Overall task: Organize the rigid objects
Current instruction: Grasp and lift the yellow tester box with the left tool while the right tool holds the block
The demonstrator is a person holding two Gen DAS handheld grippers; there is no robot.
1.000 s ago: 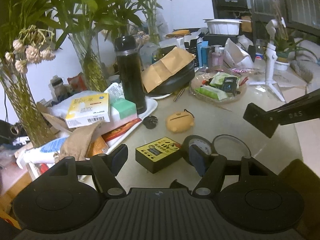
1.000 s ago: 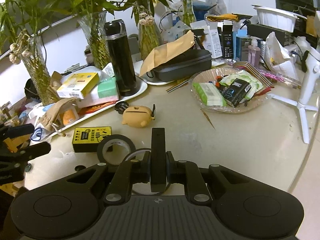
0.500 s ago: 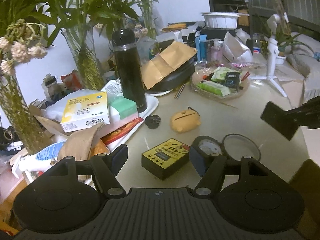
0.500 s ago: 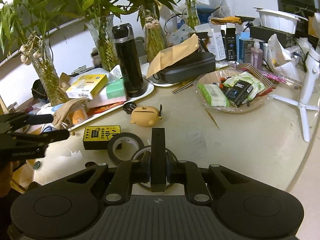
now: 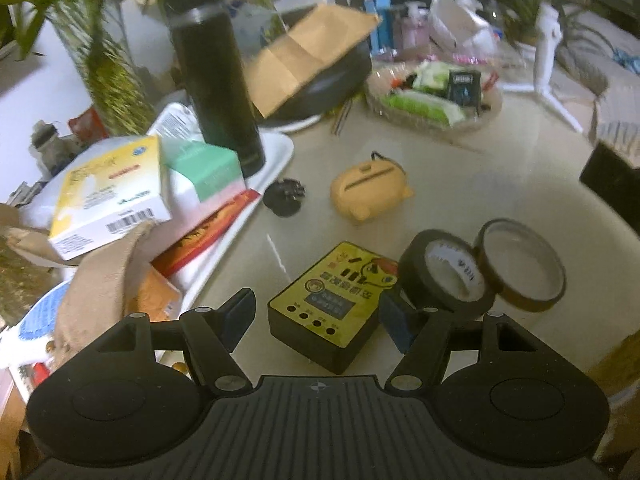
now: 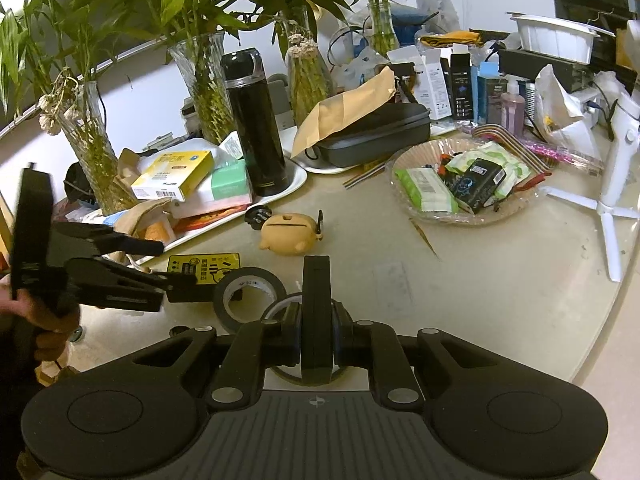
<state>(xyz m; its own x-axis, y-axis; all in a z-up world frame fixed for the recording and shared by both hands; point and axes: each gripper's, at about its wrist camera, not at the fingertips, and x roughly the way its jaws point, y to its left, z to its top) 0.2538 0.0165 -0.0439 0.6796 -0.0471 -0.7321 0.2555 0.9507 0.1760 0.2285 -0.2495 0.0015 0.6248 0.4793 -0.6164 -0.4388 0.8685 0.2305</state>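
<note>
On the far left a white tray (image 6: 298, 178) holds the tall things and the boxes: a black flask (image 6: 256, 120) standing upright, a yellow box (image 6: 172, 176) lying on a green one, all crowded under the plant vases — it looks like the place where sorted items are being gathered.

In front of the tray, on the bare table (image 6: 500, 280), the loose items wait. The yellow-topped black box (image 5: 332, 304) lies flat, and the left gripper (image 5: 316, 316) has its jaws on either side of it, open about halfway and having just widened a little. The box sits between them, but I see gaps on both sides, so nothing is gripped yet. My guess is the jaws were spread to clear its width before closing.

Just right of the box, a black tape roll (image 5: 448, 276) leans against a brown one (image 5: 524, 264), touching. A tan pig-shaped case (image 5: 368, 192) and a small black cap (image 5: 284, 198) lie further back.

The right gripper (image 6: 316, 316) hovers over the brown roll with its jaws pressed together, holding nothing — apparently parked while the left works.
</note>
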